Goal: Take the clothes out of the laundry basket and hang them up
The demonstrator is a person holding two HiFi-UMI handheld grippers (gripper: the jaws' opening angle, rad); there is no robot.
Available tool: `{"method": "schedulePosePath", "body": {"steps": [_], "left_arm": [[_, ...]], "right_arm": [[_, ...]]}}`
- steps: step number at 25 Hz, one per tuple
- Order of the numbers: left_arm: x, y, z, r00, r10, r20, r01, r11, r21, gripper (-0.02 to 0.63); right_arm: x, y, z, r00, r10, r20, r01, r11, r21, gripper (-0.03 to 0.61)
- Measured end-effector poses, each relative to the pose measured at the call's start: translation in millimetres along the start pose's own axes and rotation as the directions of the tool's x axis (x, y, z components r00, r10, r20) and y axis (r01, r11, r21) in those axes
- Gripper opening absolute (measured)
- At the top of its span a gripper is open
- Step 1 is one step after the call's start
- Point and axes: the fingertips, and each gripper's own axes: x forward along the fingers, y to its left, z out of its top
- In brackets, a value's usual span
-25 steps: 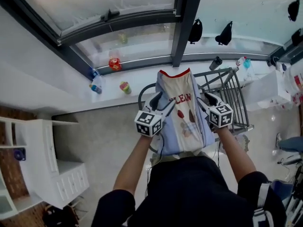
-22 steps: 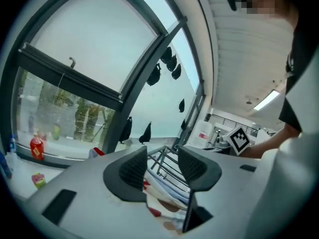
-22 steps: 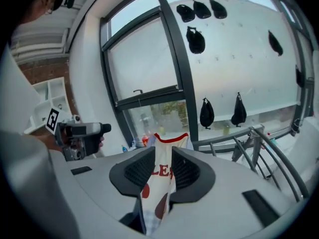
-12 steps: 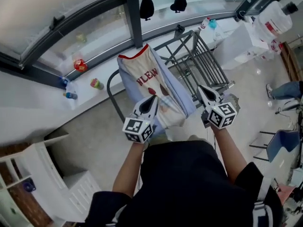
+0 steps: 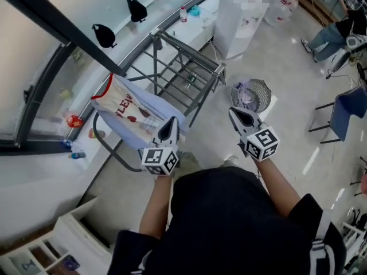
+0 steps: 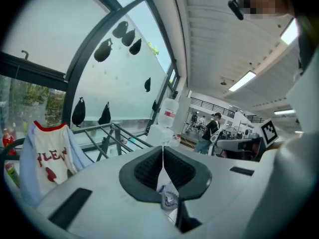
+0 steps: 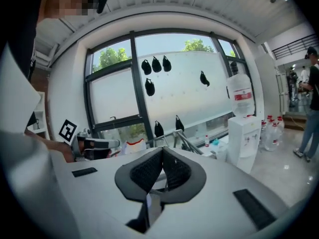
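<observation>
Landmark for you: the white water dispenser [image 5: 236, 27] by the window. Just in front of it, on your side, stands a small floor fan [image 5: 250, 94]. To its right are spare water jugs [image 5: 285, 3], a person in jeans [image 5: 328, 36] and, farther off, a blue chair [image 5: 350, 109].

Person in a black top, a pale grey gripper in each hand.
The black top [image 5: 229, 222] fills the lower middle of the head view; it is short-sleeved, with white stripes on the sleeve [image 5: 316, 242] at lower right. The left gripper [image 5: 172, 120] and right gripper [image 5: 233, 112] have smooth light grey shells tapering to black tips. Each carries a white cube [image 5: 160, 160] printed with black square markers. In the gripper views the pads [image 6: 147, 169] are black and finely ribbed.
</observation>
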Motion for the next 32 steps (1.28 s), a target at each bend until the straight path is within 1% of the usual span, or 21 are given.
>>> {"method": "schedulePosePath", "body": {"steps": [5,10,13,19,22,26,29,32], "left_arm": [[41,-99,-32,0.998,-0.059,-0.038,0.060,0.997,0.041,0.011],[80,-179,-59,0.992,-0.098,-0.077,0.104,0.991,0.080,0.011],[101,-218,-72,0.989,-0.110,-0.099,0.121,0.987,0.105,0.011],[136,-287,-88,0.983,-0.121,-0.136,0.141,0.980,0.144,0.011],[151,-310,-94,0.974,-0.149,-0.171,0.176,0.972,0.158,0.011],[177,-322,-113,0.956,-0.180,-0.231,0.222,0.960,0.172,0.011],[203,-328,-129,0.937,-0.208,-0.280,0.263,0.948,0.178,0.011],[231,-338,-149,0.912,-0.250,-0.325,0.313,0.937,0.158,0.011]], "right_arm": [[-102,-71,-38,0.995,-0.102,0.012,0.101,0.994,0.031,0.000],[-182,-137,-61,0.983,-0.179,0.030,0.176,0.981,0.076,0.000],[-218,-170,-70,0.977,-0.210,0.047,0.205,0.974,0.100,0.000],[-271,-219,-84,0.970,-0.236,0.066,0.224,0.963,0.147,0.000],[-284,-237,-89,0.963,-0.259,0.071,0.245,0.955,0.166,0.000],[-293,-261,-96,0.945,-0.316,0.081,0.294,0.932,0.212,0.000],[-298,-277,-99,0.929,-0.358,0.094,0.325,0.911,0.254,0.000],[-303,-292,-96,0.911,-0.397,0.113,0.353,0.891,0.285,0.000]]}}
